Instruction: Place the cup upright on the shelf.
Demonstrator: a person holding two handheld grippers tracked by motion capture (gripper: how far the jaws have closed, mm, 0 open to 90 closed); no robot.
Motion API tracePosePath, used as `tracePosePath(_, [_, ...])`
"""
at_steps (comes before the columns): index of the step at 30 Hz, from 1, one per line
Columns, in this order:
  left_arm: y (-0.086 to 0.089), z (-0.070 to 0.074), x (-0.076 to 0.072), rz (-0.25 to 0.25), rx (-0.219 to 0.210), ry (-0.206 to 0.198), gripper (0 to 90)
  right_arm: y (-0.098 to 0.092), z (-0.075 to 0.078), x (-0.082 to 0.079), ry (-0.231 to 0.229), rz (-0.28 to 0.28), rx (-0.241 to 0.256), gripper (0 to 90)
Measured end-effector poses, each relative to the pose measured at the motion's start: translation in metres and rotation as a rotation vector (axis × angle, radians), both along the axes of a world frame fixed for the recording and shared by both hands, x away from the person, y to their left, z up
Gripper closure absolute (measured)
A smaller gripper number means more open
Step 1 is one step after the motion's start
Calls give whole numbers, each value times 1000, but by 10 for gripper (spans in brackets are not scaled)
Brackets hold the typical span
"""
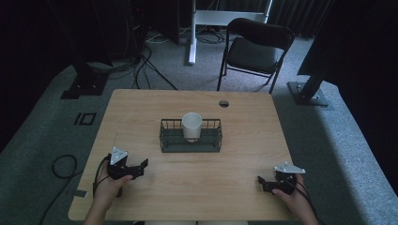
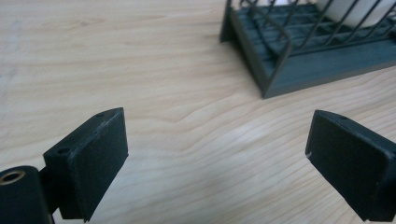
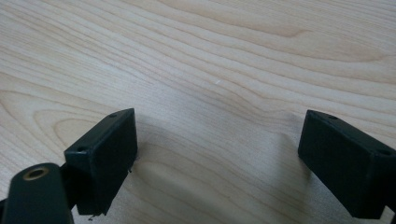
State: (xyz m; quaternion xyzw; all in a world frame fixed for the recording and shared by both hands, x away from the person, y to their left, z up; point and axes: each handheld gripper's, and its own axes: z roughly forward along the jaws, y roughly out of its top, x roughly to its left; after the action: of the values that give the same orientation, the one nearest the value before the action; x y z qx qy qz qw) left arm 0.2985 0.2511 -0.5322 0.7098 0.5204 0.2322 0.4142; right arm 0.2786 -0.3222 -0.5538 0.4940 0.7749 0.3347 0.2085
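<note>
Bare tabletop lies wide between the left tool and right tool, both spread; basket with cup sits ahead.

A basket sits on the middle of the table. A cup stands in the basket. The left gripper is near the table's left front, the right gripper near its right front. A chair stands behind the table.
</note>
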Motion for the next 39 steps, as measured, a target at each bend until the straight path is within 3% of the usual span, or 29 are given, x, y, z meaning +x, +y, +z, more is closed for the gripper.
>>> tracePosePath(4, [6, -3, -2, 18, 28, 17, 63, 0, 0, 0, 0, 6, -1, 114])
tracePosePath(9, [16, -9, -7, 75, 67, 38, 63, 0, 0, 0, 0, 7, -1, 114])
tracePosePath(18, [30, -14, -11, 171, 86, 37, 63, 0, 0, 0, 0, 7, -1, 114])
tracePosePath(22, [35, -14, -12, 199, 120, 41, 63, 0, 0, 0, 0, 7, -1, 114])
tracePosePath(28, [42, -16, -12, 258, 140, 104, 63, 0, 0, 0, 0, 7, -1, 114])
tracePosePath(30, [42, -17, -12, 263, 182, 147, 64, 0, 0, 0, 0, 7, 0, 114])
tracePosePath(34, [43, -18, -9, 289, 150, 195, 38, 0, 0, 0, 0, 7, 0, 114])
tracePosePath(39, [44, -19, -6, 315, 146, 198, 22, 0, 0, 0, 0, 7, 0, 114])
